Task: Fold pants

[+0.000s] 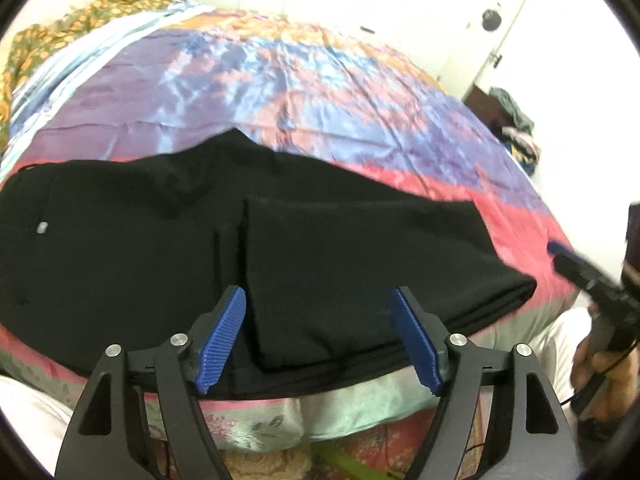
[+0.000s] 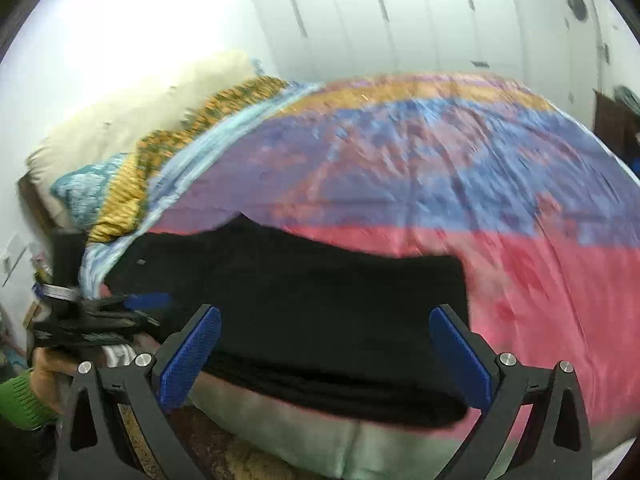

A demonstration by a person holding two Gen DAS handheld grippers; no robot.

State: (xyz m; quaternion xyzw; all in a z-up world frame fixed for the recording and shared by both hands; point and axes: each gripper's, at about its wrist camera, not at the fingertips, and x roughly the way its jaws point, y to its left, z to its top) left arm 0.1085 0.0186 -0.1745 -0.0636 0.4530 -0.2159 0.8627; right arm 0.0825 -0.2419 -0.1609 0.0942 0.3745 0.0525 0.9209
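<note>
The black pants (image 1: 256, 240) lie folded along the near edge of the bed (image 1: 304, 80), on its pink band. My left gripper (image 1: 318, 336) hangs spread wide over their near edge, holding nothing. My right gripper (image 2: 325, 356) is likewise wide apart and empty, seemingly just clear of the cloth, though blur hinders certainty.

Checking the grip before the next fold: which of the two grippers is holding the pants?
Neither. The left gripper and the right gripper both stand wide open over the black pants, with nothing pinched between their blue pads.
</note>
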